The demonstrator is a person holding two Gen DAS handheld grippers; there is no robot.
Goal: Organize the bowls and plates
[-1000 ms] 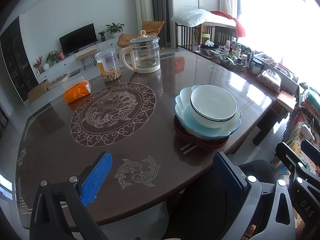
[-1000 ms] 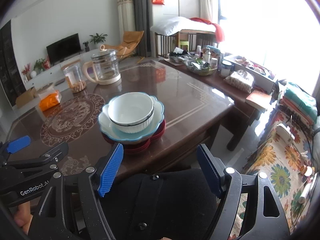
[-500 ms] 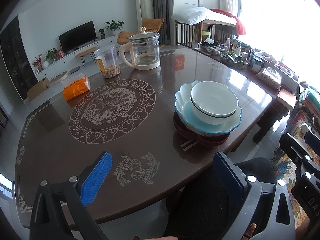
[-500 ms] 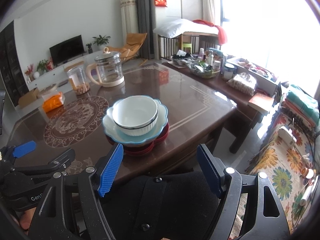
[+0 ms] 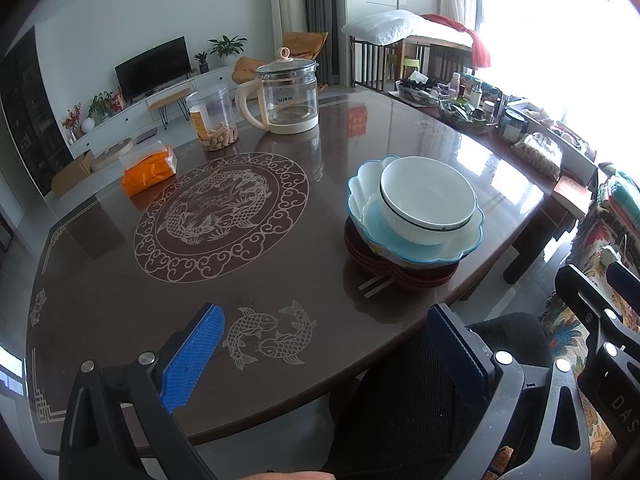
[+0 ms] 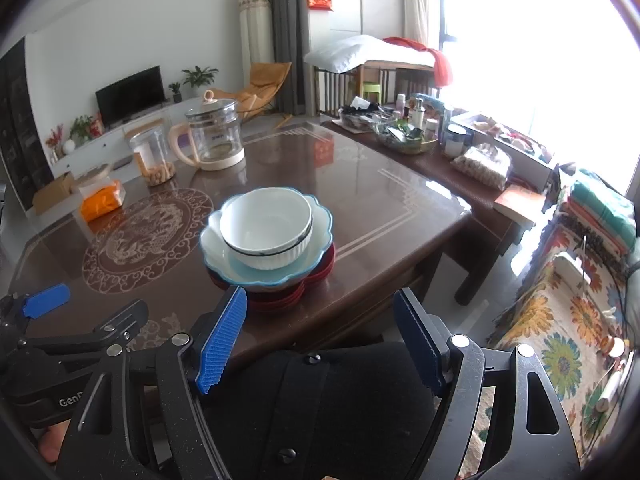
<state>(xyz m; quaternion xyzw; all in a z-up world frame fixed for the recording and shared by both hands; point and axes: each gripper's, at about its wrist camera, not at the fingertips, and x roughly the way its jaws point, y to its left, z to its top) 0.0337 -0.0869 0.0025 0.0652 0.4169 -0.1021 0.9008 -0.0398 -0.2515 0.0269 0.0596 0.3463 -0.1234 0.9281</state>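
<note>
A white bowl [image 5: 428, 200] [image 6: 266, 226] sits inside a scalloped light-blue bowl [image 5: 362, 204] [image 6: 316, 256], stacked on dark red plates [image 5: 404, 274] [image 6: 280, 298] near the front edge of the brown table [image 5: 260, 264] [image 6: 384, 208]. My left gripper [image 5: 326, 340] is open and empty, low over the table's front edge, left of the stack. My right gripper [image 6: 320, 328] is open and empty, just in front of the stack, off the table edge. The left gripper also shows in the right wrist view [image 6: 44, 304].
A glass kettle [image 5: 290, 94] [image 6: 212, 136], a clear jar of snacks [image 5: 214, 116] [image 6: 154, 156] and an orange tissue pack [image 5: 150, 168] [image 6: 102, 200] stand at the table's far side. A cluttered side bench [image 6: 420, 136] lies to the right. My dark-trousered lap [image 6: 320, 412] is below the grippers.
Both grippers have drawn back and risen slightly from the stack; the view of the table has shifted. Both stay open and empty. The bowls and plates have not moved.
</note>
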